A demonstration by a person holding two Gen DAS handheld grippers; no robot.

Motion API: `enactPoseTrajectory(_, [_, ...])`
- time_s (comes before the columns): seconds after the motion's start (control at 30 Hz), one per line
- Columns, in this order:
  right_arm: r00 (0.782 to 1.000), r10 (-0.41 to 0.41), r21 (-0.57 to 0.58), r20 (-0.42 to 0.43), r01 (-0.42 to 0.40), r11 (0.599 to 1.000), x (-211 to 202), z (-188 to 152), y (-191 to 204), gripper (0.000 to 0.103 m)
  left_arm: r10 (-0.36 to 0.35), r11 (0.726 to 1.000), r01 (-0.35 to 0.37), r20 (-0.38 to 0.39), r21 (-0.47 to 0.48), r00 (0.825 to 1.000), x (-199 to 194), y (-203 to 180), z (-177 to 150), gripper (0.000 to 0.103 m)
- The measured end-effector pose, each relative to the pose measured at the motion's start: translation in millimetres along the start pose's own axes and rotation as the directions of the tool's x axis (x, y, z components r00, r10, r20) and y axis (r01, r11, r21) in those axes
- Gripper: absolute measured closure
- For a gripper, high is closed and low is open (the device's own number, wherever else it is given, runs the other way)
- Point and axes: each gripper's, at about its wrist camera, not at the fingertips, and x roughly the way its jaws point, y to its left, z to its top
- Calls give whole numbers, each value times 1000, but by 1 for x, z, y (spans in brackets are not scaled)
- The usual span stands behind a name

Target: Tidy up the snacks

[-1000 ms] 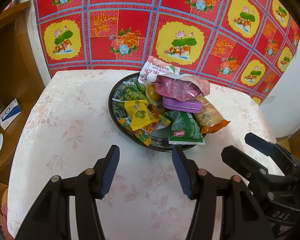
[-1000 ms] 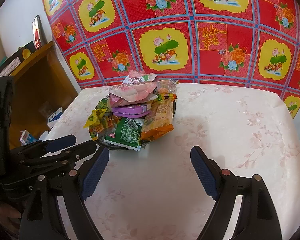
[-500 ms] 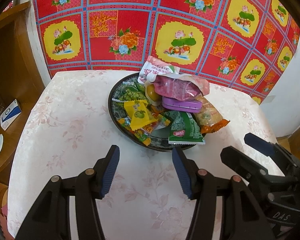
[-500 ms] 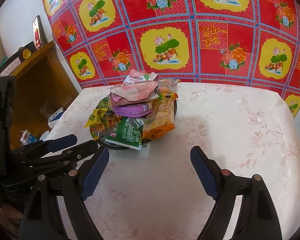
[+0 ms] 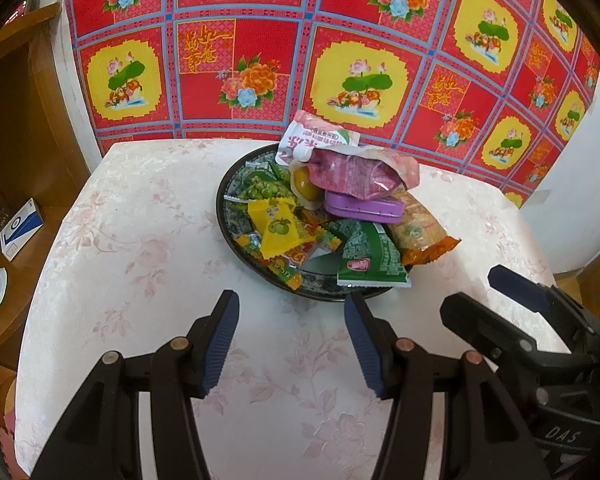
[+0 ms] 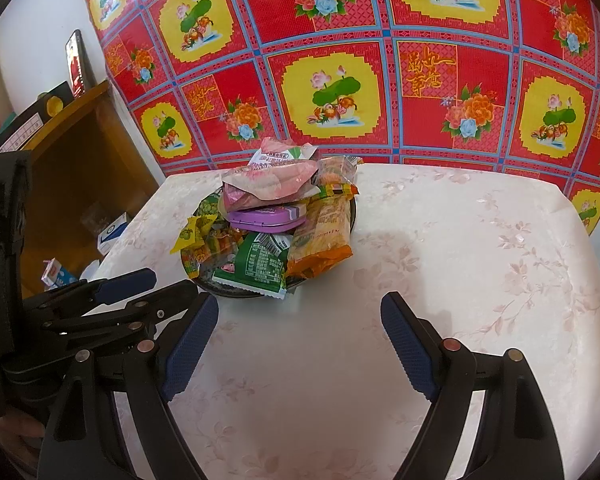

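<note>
Jaws of both grippers gape empty; snack plate (image 5: 225, 200) just ahead.

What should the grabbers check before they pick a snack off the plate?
1. Left gripper open, empty: ok.
2. Right gripper open, empty: ok.
3. Plate flat on the table: ok.
4. Green packet at the near rim, nothing covering it: ok.
5. Purple case free to lift: not ok, pink bag lies on it.
6. Pile steady once one is pulled: cannot tell.
</note>
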Motion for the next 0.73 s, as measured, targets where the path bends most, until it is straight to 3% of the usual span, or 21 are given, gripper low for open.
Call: enactPoseTrajectory(0.73, [1000, -4, 9, -9, 4, 1000, 4, -2, -5, 18, 7, 1000, -8, -27, -8, 1000, 6, 2, -3, 45])
